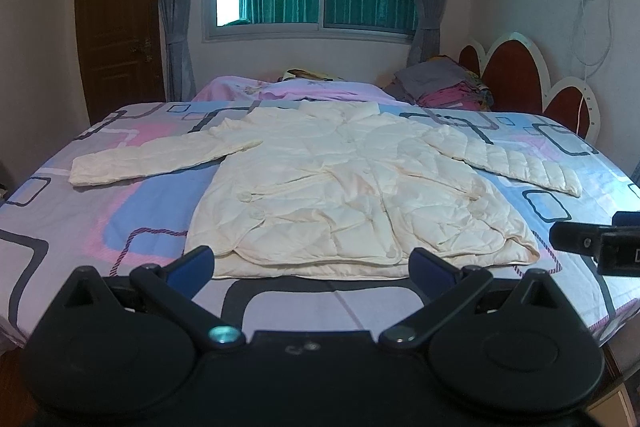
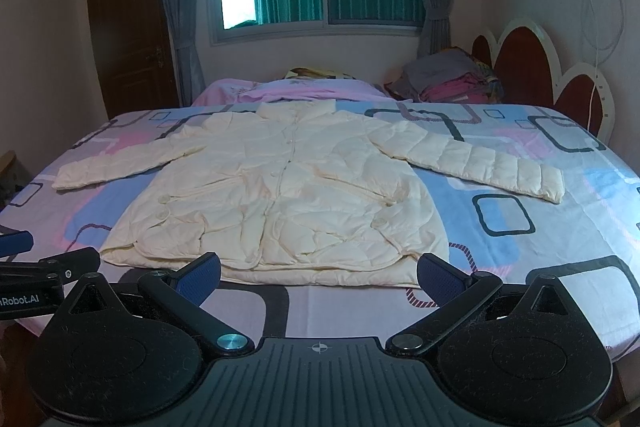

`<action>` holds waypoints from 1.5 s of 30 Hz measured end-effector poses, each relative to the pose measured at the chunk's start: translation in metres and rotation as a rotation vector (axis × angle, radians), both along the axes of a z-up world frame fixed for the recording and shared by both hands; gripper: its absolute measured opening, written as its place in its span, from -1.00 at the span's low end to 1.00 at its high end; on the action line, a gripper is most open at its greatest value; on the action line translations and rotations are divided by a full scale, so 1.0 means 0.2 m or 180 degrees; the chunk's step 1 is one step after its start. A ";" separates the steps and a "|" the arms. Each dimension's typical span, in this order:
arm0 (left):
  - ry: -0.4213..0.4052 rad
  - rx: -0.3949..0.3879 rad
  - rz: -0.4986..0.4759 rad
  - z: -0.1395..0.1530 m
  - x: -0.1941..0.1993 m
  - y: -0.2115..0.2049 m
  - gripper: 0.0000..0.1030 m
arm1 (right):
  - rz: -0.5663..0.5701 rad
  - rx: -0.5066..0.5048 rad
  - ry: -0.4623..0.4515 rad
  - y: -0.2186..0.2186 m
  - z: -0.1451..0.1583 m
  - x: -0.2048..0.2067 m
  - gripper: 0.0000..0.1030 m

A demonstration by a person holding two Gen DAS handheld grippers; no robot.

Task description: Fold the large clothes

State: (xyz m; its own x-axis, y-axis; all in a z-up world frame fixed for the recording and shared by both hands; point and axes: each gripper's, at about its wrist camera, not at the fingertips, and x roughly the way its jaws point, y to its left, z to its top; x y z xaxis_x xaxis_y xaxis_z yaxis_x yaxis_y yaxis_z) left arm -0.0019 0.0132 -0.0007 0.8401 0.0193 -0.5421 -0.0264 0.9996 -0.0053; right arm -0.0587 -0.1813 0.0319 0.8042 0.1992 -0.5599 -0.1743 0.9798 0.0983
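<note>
Left wrist view: the left gripper (image 1: 313, 263) has its fingers spread wide and empty near the hem of a cream quilted jacket (image 1: 344, 187) lying flat, sleeves out, on the patterned bed (image 1: 80, 219)

Right wrist view: the right gripper (image 2: 319, 271) is likewise released, facing the jacket's hem

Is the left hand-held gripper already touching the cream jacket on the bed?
Apart. In the left wrist view the left hand-held gripper is open, and bedsheet shows between its fingertips and the jacket hem.
</note>
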 end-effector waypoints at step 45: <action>-0.0052 0.0062 -0.0173 -0.04 0.58 -0.02 1.00 | -0.0369 -0.0099 0.0009 -0.03 -0.07 0.58 1.00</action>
State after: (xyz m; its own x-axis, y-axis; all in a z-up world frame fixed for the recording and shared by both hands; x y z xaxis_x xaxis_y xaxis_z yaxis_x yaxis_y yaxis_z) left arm 0.1143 0.0089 -0.0096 0.8489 -0.0160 -0.5283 0.0278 0.9995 0.0143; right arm 0.0573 -0.1878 0.0186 0.8192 0.0875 -0.5668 -0.0593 0.9959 0.0680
